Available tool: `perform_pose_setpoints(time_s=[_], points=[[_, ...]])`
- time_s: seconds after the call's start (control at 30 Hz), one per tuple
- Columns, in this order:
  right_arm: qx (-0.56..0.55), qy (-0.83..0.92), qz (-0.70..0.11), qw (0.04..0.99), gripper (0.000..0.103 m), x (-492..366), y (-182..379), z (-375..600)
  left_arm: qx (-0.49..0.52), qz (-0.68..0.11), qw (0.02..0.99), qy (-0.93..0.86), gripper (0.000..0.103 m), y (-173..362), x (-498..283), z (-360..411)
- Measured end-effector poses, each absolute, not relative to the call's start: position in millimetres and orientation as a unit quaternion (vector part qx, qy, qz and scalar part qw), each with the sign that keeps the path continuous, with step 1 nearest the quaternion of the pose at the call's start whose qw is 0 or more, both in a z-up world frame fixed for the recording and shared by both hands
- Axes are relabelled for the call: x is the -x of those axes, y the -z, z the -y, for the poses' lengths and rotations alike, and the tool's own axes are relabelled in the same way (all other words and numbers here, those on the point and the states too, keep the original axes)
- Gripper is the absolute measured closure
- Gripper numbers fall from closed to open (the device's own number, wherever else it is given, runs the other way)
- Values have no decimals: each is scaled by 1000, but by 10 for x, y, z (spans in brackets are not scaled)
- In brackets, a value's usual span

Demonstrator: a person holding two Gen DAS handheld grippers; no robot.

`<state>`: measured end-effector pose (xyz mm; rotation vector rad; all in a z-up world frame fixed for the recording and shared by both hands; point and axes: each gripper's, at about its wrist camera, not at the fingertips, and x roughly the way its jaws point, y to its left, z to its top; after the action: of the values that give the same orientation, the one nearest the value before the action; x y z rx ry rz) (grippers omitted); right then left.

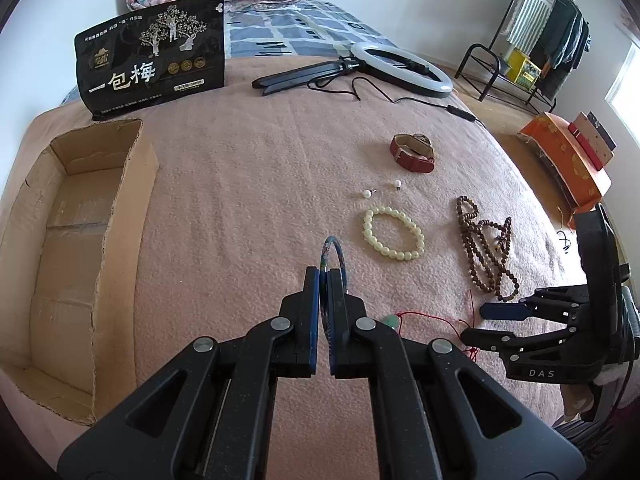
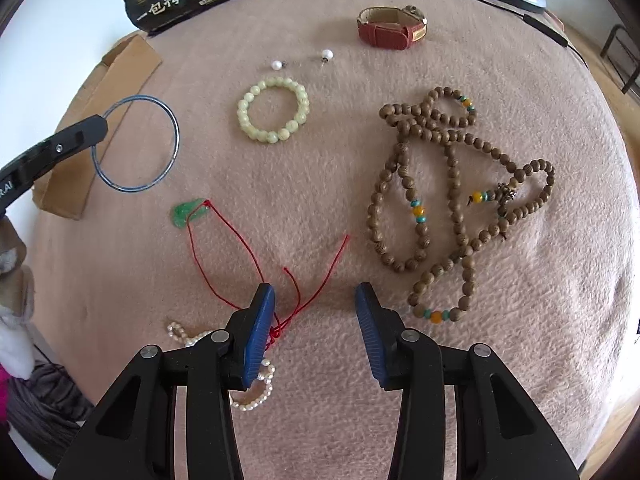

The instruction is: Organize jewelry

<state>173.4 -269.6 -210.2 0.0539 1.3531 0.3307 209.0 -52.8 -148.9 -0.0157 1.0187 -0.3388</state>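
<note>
— Item one, left side?

— I am holding the left gripper (image 1: 325, 276) with its fingers (image 1: 311, 300) clamped on the thin blue bangle (image 1: 334, 254), which is standing on edge above the pink blanket (image 1: 240, 184) on the bed. The cardboard box (image 1: 136, 184) is lying to its left, open-topped.

— Right side?

— I am keeping the right gripper (image 2: 315, 300) with its fingers (image 2: 262, 320) spread apart, gripping nothing, just over the red cord (image 2: 240, 248) of the green pendant (image 2: 186, 212).

— Loose stock?

— Lying on the blanket: pale bead bracelet (image 2: 274, 109) at centre, wooden bead string (image 2: 452, 184) to its right, two pearl earrings (image 2: 278, 65) beyond, red-strapped watch (image 2: 390, 30) farther off, small pearl bracelet (image 2: 256, 392) nearest.
</note>
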Motion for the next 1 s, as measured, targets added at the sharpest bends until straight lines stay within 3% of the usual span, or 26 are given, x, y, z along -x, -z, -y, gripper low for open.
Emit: perform_pose_setpoints(time_s=[0.23, 0.3, 0.33, 0.37, 1.0], points=[[-94, -164, -641, 744, 63, -1716, 2160, 2742, 9, -486, 859, 162, 102, 1485, -2095, 532], [-79, -161, -639, 748, 72, -1719, 2187, 2750, 9, -485, 859, 161, 102, 1482, -2089, 533], [-74, -160, -639, 749, 91, -1708, 2164, 2736, 9, -485, 860, 162, 102, 1474, -2092, 535], [-67, -158, -638, 750, 101, -1712, 2167, 2723, 10, -483, 860, 162, 102, 1458, -2083, 533], [-105, -185, -527, 823, 103, -1614, 1243, 2591, 51, -437, 884, 160, 102, 846, -1814, 67]])
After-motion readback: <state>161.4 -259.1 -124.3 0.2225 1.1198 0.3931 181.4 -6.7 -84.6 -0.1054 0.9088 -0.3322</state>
